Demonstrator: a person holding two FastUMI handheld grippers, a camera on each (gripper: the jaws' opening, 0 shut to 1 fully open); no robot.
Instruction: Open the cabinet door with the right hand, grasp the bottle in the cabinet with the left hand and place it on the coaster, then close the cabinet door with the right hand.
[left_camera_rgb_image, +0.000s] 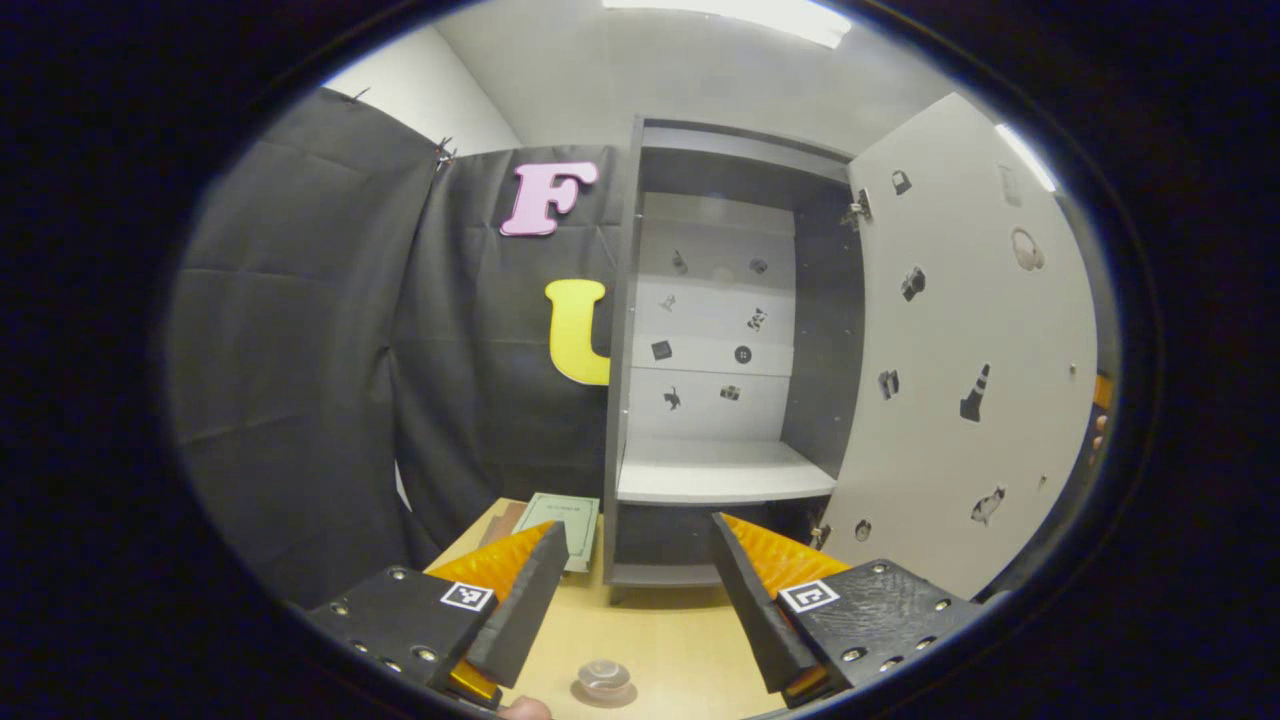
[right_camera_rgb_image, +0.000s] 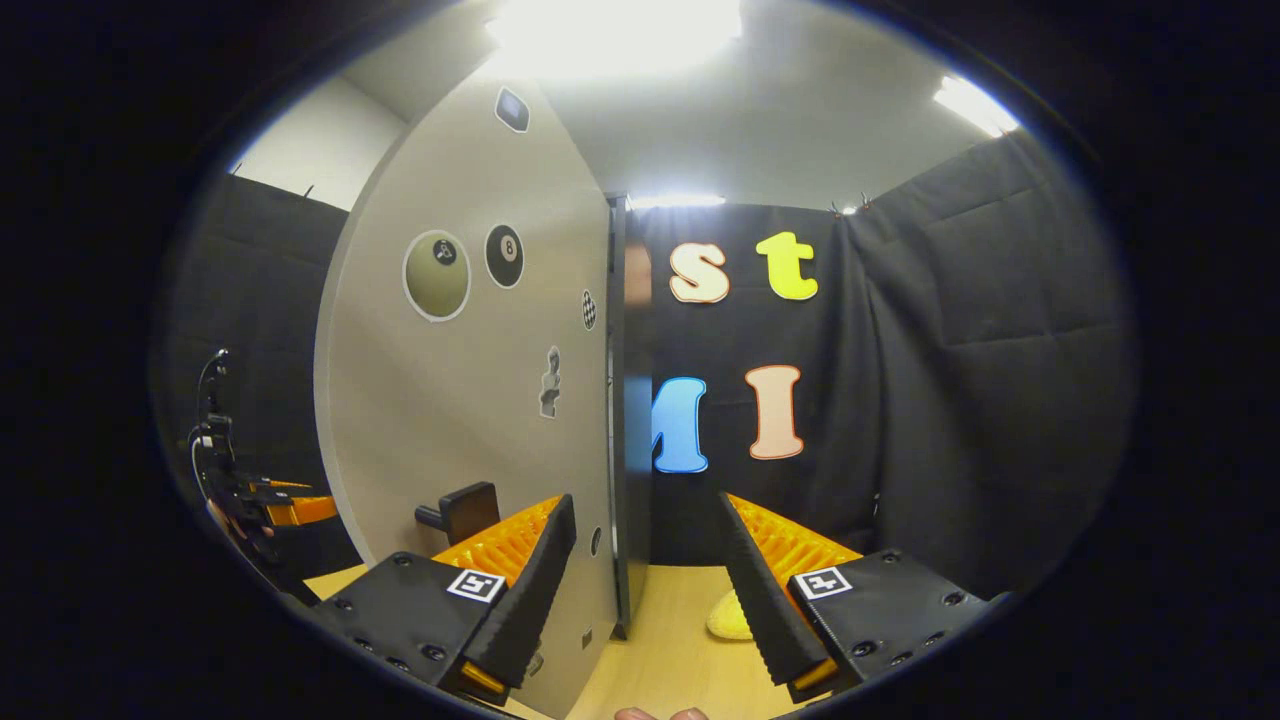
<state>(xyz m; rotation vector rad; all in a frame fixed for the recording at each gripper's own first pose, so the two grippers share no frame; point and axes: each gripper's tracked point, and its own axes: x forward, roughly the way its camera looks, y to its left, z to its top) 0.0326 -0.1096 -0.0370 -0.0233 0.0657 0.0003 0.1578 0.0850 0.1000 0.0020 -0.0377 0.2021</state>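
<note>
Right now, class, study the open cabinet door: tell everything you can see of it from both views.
The cabinet door is a tall, flat, pale grey panel, seemingly painted board, swung wide open at the cabinet's right side, where metal hinges join it top and bottom. Small picture stickers dot both faces. In the right gripper view, its outer face carries a dark block handle low down, and the door's free edge stands between the right gripper's open fingers, untouched as far as shows.

Each claw has 2 wedge-shaped fingers with ribbed inner faces, mounted on black blocks studded with round screws. The left claw (left_camera_rgb_image: 632, 600) and the right claw (right_camera_rgb_image: 645, 590) each carry 2 small square black-and-white markers, 1 per block. At the far left of the right gripper view, thin dark cables seem to loop above the other claw.
</note>
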